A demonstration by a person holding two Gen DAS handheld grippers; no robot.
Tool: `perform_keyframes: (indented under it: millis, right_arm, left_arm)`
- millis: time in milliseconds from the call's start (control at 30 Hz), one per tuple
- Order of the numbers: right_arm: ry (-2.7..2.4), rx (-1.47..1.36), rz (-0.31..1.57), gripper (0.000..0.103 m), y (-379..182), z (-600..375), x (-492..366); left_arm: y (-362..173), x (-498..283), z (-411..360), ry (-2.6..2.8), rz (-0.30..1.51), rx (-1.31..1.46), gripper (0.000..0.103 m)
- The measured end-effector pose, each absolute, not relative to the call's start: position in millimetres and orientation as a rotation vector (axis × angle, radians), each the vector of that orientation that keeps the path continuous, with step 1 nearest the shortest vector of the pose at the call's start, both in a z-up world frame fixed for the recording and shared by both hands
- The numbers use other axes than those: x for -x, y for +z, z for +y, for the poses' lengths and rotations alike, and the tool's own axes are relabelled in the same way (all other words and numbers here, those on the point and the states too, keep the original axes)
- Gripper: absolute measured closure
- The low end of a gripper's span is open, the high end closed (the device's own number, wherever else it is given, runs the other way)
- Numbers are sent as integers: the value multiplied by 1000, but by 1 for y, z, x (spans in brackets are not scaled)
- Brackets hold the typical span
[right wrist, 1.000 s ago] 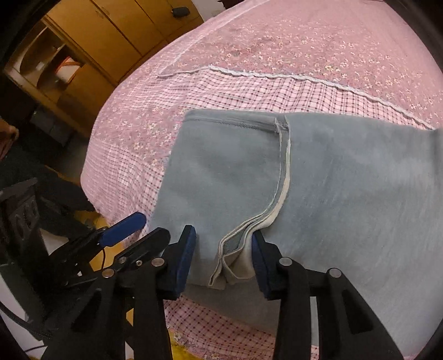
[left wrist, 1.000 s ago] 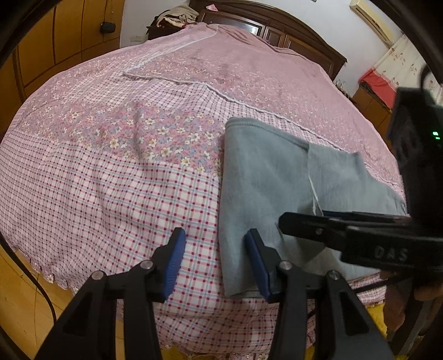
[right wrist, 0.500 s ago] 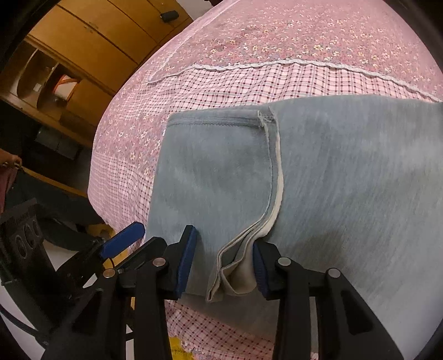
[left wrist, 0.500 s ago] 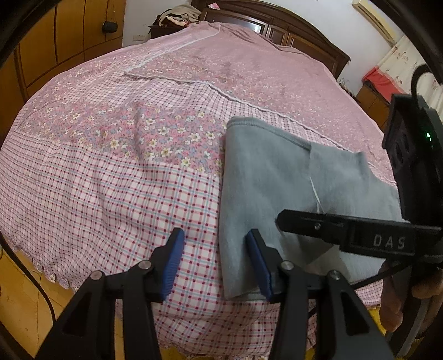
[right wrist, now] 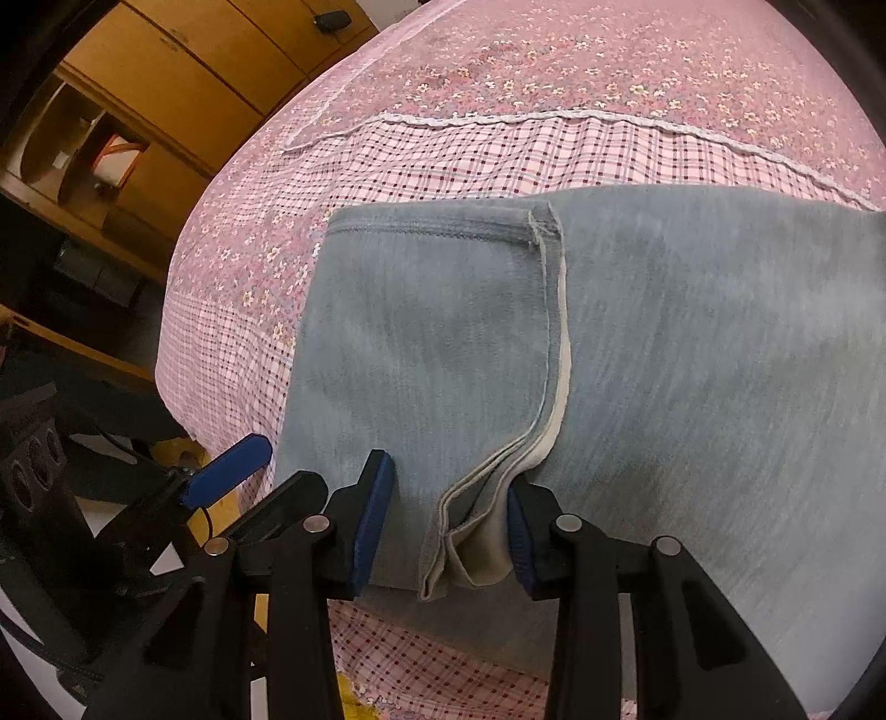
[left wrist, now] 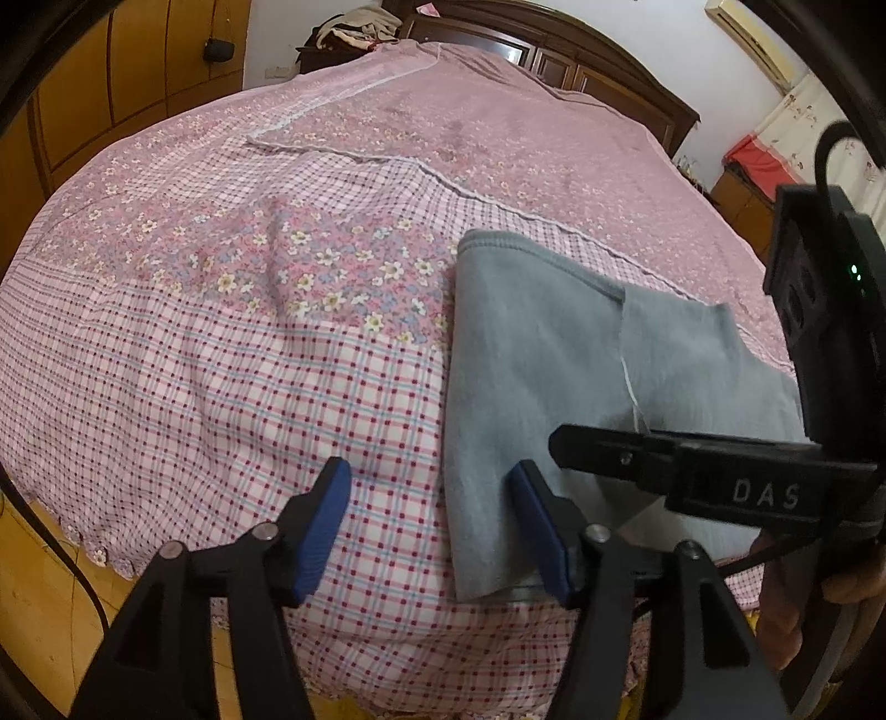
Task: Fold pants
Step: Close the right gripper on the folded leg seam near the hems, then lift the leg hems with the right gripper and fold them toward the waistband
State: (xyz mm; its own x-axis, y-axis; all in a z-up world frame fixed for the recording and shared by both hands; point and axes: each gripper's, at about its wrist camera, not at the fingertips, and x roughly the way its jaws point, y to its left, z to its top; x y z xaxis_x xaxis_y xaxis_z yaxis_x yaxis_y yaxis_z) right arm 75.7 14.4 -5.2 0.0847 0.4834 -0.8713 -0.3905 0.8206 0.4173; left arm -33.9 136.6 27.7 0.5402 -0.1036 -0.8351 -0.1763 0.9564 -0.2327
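Grey pants lie folded on the pink bed, at the right in the left wrist view, and fill the right wrist view. My left gripper is open, its jaws straddling the pants' near left corner and folded edge. My right gripper is open around the near hem, where layered edges and pale lining show. The right gripper's body also shows in the left wrist view. The left gripper's blue pad shows in the right wrist view.
The bed has a pink checked and floral cover; its near edge drops to a wooden floor. Wooden wardrobes stand to the left. A dark headboard and a clothes pile are at the far end.
Both grippers have stayed open and shifted only slightly over the pants' near edge; the pants lie the same.
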Motion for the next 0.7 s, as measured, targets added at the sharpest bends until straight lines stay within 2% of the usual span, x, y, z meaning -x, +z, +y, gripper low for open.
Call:
perform_keyframes:
  millis: [67, 267, 300, 367, 467, 700]
  right_arm:
    - [649, -105, 1330, 63, -4, 18, -77]
    - [649, -161, 1286, 63, 11, 12, -79]
    - [648, -148, 1273, 67, 13, 13, -80]
    - [648, -124, 1253, 83, 18, 15, -79]
    - [703, -127, 1212, 92, 26, 14, -76]
    - [751, -110, 1087, 95, 60, 0, -63]
  left_arm:
    - [28, 35, 138, 42, 1004, 302, 34]
    - [31, 44, 145, 43, 1001, 325, 33]
    - [32, 45, 147, 46, 1002, 328, 33]
    - [34, 47, 147, 51, 1003, 332, 33]
    - [39, 52, 143, 54, 1001, 324, 33]
    - [56, 54, 134, 31, 983, 317, 33]
